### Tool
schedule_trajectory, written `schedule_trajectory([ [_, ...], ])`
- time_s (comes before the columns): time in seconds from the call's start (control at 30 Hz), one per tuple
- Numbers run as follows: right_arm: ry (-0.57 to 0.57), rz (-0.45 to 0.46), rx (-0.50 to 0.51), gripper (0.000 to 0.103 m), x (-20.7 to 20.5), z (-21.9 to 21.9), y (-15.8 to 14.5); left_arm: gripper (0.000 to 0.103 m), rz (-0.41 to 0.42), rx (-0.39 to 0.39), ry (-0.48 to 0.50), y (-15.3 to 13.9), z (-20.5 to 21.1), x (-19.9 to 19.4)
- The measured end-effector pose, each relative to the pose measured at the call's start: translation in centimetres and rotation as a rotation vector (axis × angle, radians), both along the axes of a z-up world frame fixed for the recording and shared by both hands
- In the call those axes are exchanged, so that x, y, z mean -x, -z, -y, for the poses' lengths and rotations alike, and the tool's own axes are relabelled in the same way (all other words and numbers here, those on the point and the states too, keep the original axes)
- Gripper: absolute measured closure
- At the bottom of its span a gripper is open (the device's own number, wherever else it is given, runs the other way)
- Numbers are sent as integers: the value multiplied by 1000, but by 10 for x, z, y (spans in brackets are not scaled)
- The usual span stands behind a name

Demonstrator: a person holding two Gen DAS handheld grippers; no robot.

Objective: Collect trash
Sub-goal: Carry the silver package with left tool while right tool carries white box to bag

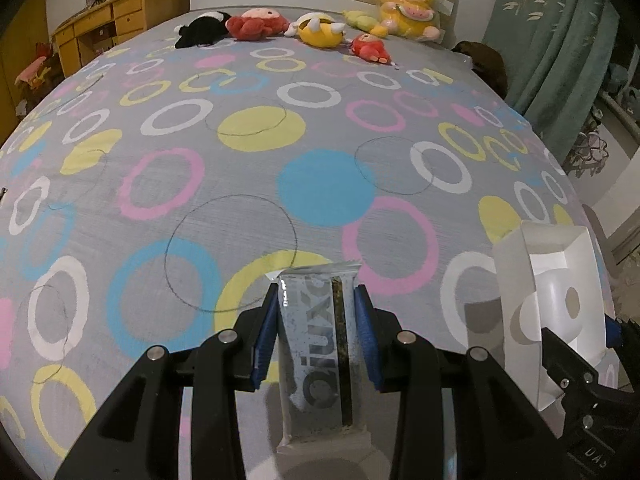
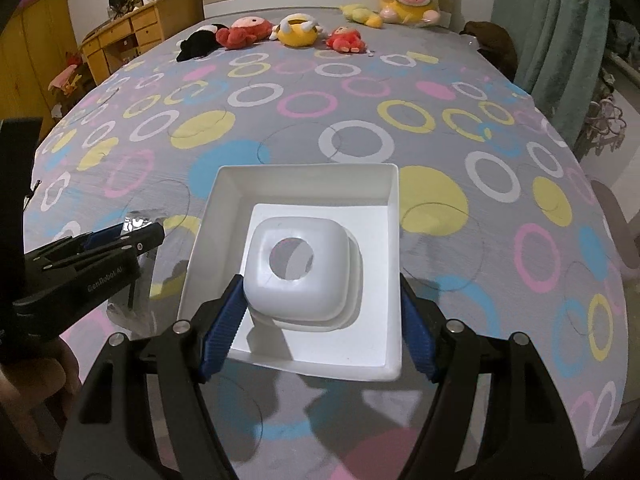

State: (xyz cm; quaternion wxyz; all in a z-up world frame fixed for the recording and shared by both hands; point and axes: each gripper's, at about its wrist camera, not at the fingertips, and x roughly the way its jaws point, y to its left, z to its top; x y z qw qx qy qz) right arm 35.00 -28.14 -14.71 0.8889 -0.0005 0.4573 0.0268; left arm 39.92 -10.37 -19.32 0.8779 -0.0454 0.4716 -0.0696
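Observation:
My left gripper [image 1: 316, 300] is shut on a silver snack wrapper [image 1: 316, 344] with dark lettering, held just above the bedspread [image 1: 240, 184]. My right gripper [image 2: 320, 300] is shut on a white square box [image 2: 308, 184] with a white moulded insert [image 2: 300, 272] that has a round hole in it. The box also shows in the left wrist view [image 1: 548, 300] at the right, tilted on its side. The left gripper shows in the right wrist view [image 2: 132, 236] at the left, with a bit of the shiny wrapper at its tips.
The bed has a grey cover with coloured rings. Several plush toys [image 1: 320, 30] lie along the headboard. A wooden dresser [image 1: 108, 24] stands at the back left. Green curtains [image 1: 560, 40] hang at the right.

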Motion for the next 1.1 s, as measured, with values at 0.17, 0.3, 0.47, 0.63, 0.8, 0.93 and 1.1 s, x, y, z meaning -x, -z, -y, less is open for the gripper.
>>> schedule_trajectory([
  [0.17, 7, 20, 3, 33, 21, 3, -14, 67, 28, -11, 25, -12, 9, 18],
  [0.3, 15, 33, 2, 33, 34, 6, -21, 67, 50, -15, 42, -23, 13, 30],
  [0.47, 31, 39, -5, 33, 51, 10, -27, 67, 67, -24, 48, -30, 11, 40],
  [0.63, 35, 48, 3, 33, 71, 10, -29, 67, 73, -33, 55, -32, 10, 52],
  [0.8, 48, 56, 0, 33, 93, 12, -32, 67, 78, -30, 58, -35, 5, 72],
  [0.93, 54, 68, -6, 33, 114, 13, -36, 67, 68, -16, 61, -31, 2, 95],
  [1.1, 63, 78, -10, 33, 142, 13, -39, 67, 62, -2, 67, -27, 2, 124],
])
